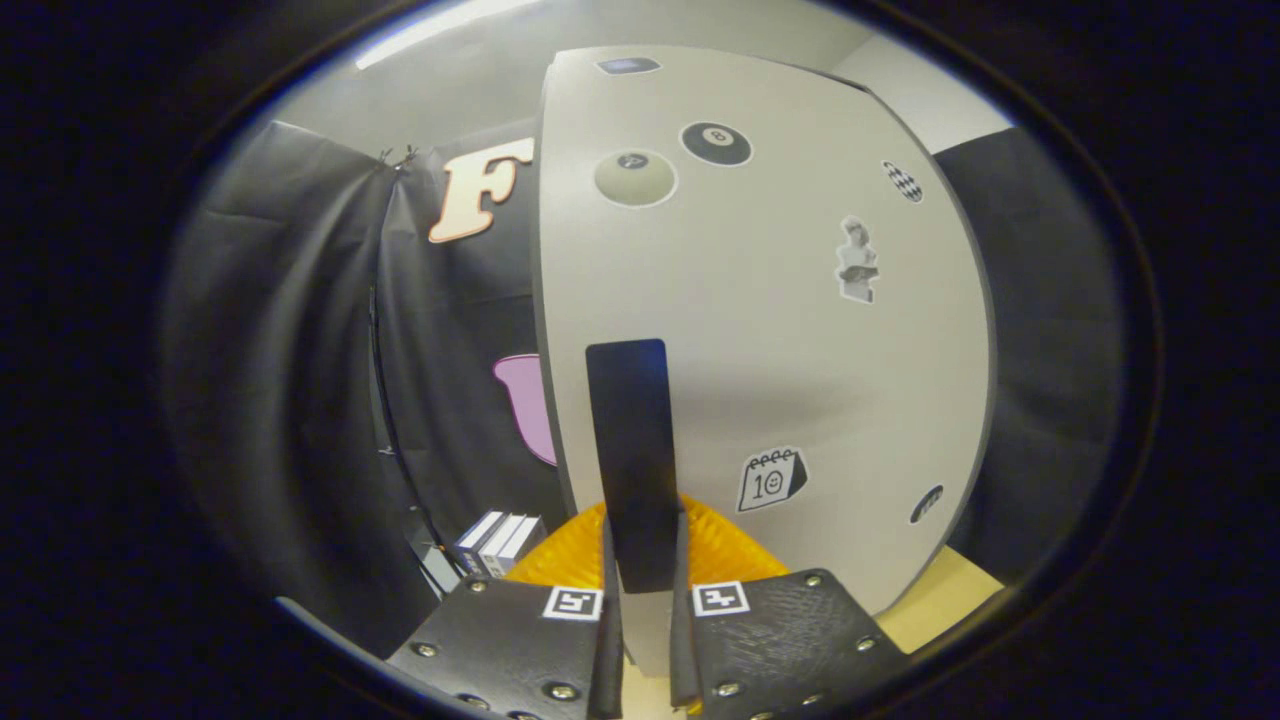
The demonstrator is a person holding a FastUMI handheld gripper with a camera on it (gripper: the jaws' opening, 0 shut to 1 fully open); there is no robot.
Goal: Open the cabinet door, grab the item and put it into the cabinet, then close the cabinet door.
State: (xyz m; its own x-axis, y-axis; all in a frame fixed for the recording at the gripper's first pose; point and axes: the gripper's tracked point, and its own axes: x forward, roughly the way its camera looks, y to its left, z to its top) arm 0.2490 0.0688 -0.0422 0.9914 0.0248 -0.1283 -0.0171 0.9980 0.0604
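A pale grey, flat-fronted cabinet door (760,330) stands directly ahead of the gripper (645,610), rising upright well above it. A long, flat, black rectangular handle (630,460) runs vertically down the door near its left edge. The lower end of this handle lies between the two fingers (607,620), which stand close on either side of it with only a narrow gap left; whether the pads actually press on the handle cannot be told, since the contact faces are hidden behind the handle itself. Each finger mount carries a small square black-and-white marker (572,603). The door face bears several stickers: a black eight-ball sticker (716,143) and a cream-coloured ball sticker (635,178) near the top edge, a black-and-white checkered oval sticker (903,181) toward the upper right corner, a grey bust-shaped sticker (857,260) right of centre, a calendar-shaped sticker (771,479) just right of the handle's lower part, and a small dark oval sticker (926,504) near the lower right corner. The door appears shut or nearly so, and no interior of the cabinet is seen. An orange ribbed object (560,555) shows just behind the fingers at the foot of the door; its nature cannot be told. Beyond the left finger, near the black cloth wall (300,350), lie a few small white-and-dark boxes (498,542). A strip of light wooden worktop (940,600) shows under the door's lower right corner.
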